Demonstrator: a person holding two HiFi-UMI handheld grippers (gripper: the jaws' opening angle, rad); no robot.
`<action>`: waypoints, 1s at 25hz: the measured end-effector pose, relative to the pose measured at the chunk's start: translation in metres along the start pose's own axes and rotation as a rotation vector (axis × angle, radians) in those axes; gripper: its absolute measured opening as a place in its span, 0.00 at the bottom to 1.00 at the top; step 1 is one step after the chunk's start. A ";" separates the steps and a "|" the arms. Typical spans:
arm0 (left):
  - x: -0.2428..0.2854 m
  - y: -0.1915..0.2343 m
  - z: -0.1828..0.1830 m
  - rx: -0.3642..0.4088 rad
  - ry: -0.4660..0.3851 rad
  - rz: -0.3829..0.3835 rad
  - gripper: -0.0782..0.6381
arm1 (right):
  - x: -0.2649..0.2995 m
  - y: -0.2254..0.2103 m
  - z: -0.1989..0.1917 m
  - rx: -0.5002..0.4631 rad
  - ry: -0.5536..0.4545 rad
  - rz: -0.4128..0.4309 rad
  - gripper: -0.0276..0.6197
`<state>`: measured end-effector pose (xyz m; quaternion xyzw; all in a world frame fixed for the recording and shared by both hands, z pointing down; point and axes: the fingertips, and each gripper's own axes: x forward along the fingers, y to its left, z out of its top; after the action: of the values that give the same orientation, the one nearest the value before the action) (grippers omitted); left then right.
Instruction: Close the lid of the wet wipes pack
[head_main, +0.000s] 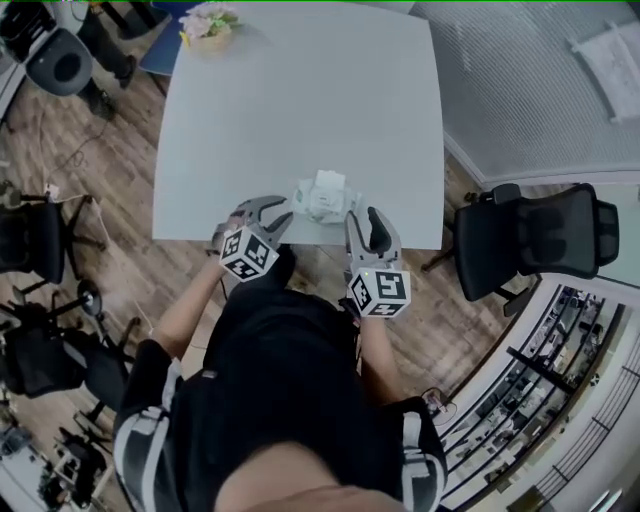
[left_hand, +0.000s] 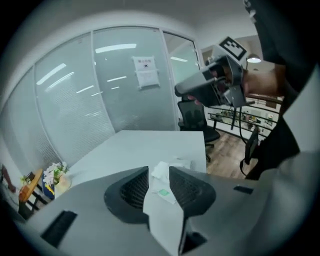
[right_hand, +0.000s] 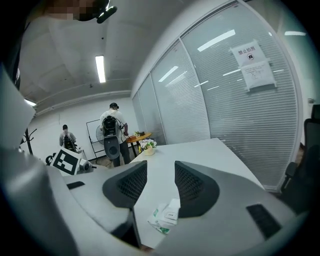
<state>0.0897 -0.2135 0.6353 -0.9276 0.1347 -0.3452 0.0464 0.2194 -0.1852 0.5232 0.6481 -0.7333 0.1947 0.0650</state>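
- Your left gripper (head_main: 268, 214) and right gripper (head_main: 364, 226) hover at the table (head_main: 300, 110) edge, jaws parted and empty, seemingly ready to work the lid.
- The pack (head_main: 325, 196) lies just beyond, between them, its lid apparently still up.

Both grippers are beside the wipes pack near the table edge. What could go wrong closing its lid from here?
The wet wipes pack lies close to the near edge of the table, so a push could slide it off. The left gripper and right gripper are both open, neither holding it, so pressing down may just shift the pack.
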 end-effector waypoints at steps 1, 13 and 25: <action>0.013 0.002 -0.009 0.035 0.032 -0.034 0.28 | 0.009 -0.003 -0.002 -0.002 0.014 -0.001 0.34; 0.138 -0.005 -0.084 0.247 0.252 -0.396 0.28 | 0.099 -0.034 -0.055 -0.041 0.250 0.065 0.34; 0.177 -0.015 -0.120 0.206 0.385 -0.528 0.29 | 0.160 -0.049 -0.119 -0.236 0.582 0.283 0.34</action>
<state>0.1431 -0.2484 0.8398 -0.8388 -0.1393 -0.5258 0.0227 0.2246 -0.2935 0.6976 0.4451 -0.7842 0.2926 0.3183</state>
